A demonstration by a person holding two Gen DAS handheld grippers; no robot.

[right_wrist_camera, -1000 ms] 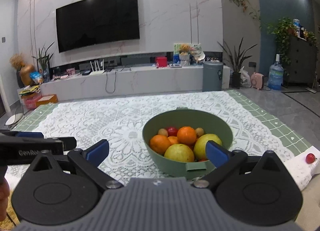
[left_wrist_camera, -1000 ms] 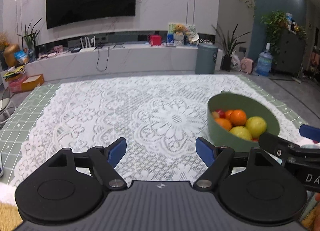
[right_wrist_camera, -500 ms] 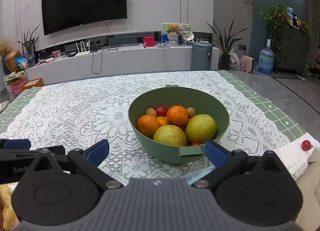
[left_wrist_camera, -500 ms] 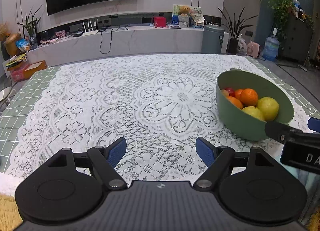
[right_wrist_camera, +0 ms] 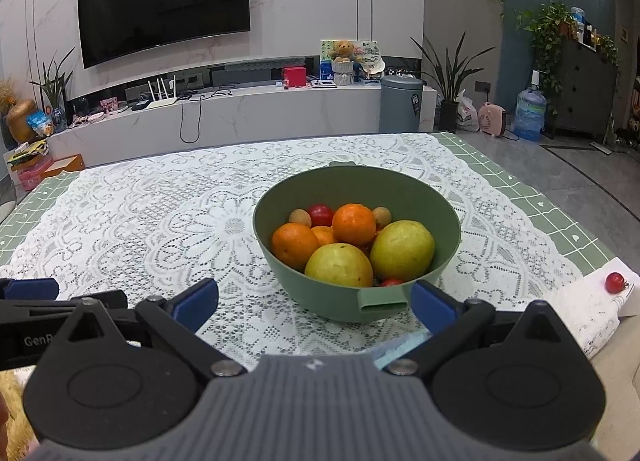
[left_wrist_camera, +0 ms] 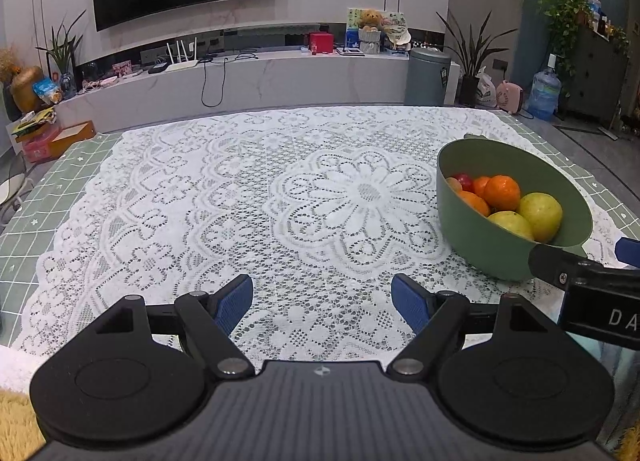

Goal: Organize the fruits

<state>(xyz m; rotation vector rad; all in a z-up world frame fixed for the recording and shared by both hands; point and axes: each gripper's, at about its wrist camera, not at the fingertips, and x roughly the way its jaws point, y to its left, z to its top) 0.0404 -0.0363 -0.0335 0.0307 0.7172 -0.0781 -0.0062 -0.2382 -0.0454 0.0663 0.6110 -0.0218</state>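
A green bowl (right_wrist_camera: 440,213) sits on the white lace tablecloth (right_wrist_camera: 160,221), holding oranges (right_wrist_camera: 354,223), two yellow-green fruits (right_wrist_camera: 402,249), small red tomatoes (right_wrist_camera: 320,214) and small tan fruits. In the left wrist view the bowl (left_wrist_camera: 472,237) is at the right. A loose red tomato (right_wrist_camera: 615,282) lies on a white cloth at the table's right edge. My right gripper (right_wrist_camera: 314,301) is open and empty, just in front of the bowl. My left gripper (left_wrist_camera: 322,297) is open and empty over bare lace, left of the bowl.
The right gripper's finger (left_wrist_camera: 580,273) shows at the right of the left wrist view; the left gripper's finger (right_wrist_camera: 60,301) shows at the left of the right wrist view. A green checked cloth (left_wrist_camera: 24,229) lies under the lace. A TV wall and low shelf stand beyond.
Both grippers have risen and tilted down a little, so the table and bowl show more from above. Both stay open; nothing was taken hold of.
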